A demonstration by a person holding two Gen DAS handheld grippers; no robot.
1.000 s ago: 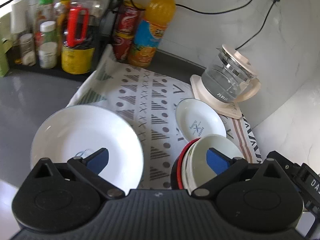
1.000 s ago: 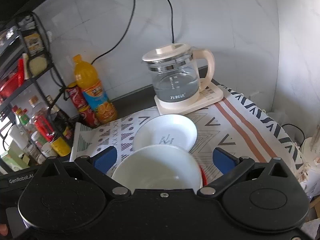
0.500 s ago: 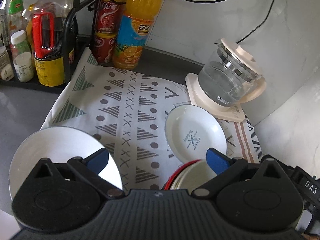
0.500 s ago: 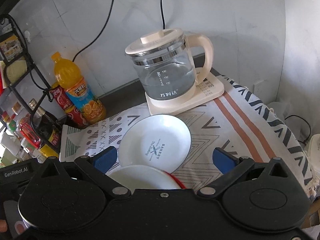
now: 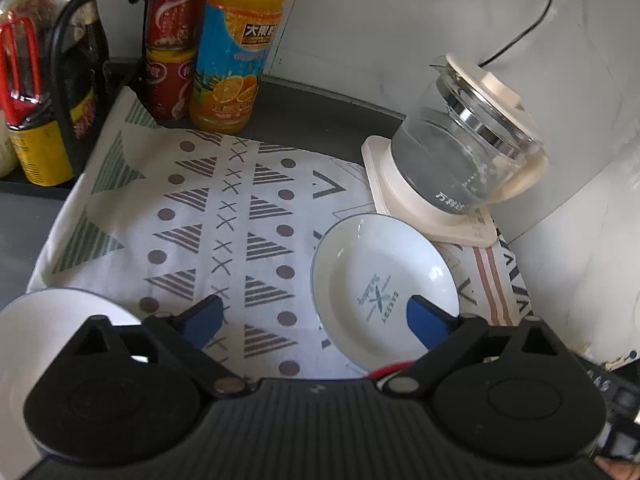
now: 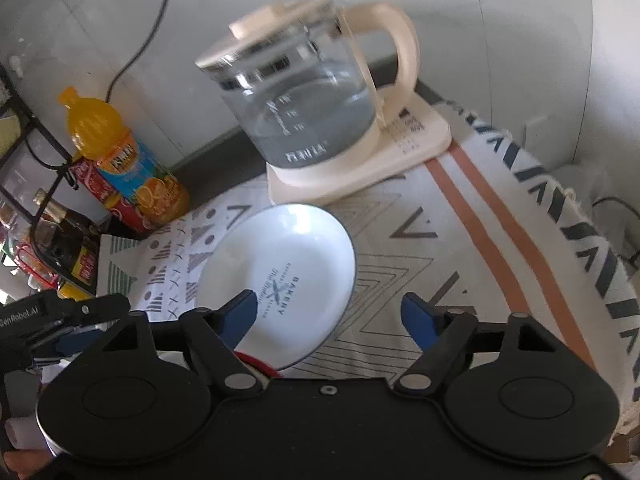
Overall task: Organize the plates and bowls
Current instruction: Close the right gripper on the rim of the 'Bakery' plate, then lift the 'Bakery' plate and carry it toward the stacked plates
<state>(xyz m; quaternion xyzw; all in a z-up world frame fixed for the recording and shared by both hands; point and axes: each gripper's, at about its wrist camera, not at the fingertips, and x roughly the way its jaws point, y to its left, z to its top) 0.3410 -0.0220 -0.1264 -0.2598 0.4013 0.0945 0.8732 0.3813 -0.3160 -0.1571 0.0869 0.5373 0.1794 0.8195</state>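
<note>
A small white plate with a blue rim and a printed mark (image 5: 384,284) (image 6: 280,276) lies on the patterned cloth in front of the kettle. My left gripper (image 5: 316,320) is open and empty just before it, its right finger over the plate's near edge. A large white plate (image 5: 48,336) lies at the lower left of the left wrist view. My right gripper (image 6: 328,316) is open and empty, its left finger over the small plate. A sliver of a red-rimmed bowl stack (image 5: 390,368) (image 6: 256,362) shows just under both grippers.
A glass kettle on a cream base (image 5: 456,168) (image 6: 316,112) stands behind the small plate. An orange juice bottle (image 5: 236,52) (image 6: 120,160), red cans (image 5: 168,40) and a black rack of bottles (image 5: 48,92) stand at the back left. White walls close the back and right.
Both grippers have moved forward toward the small plate and kettle. The bowl stack and the large plate have slid down to the frame edges. Both stay open.
</note>
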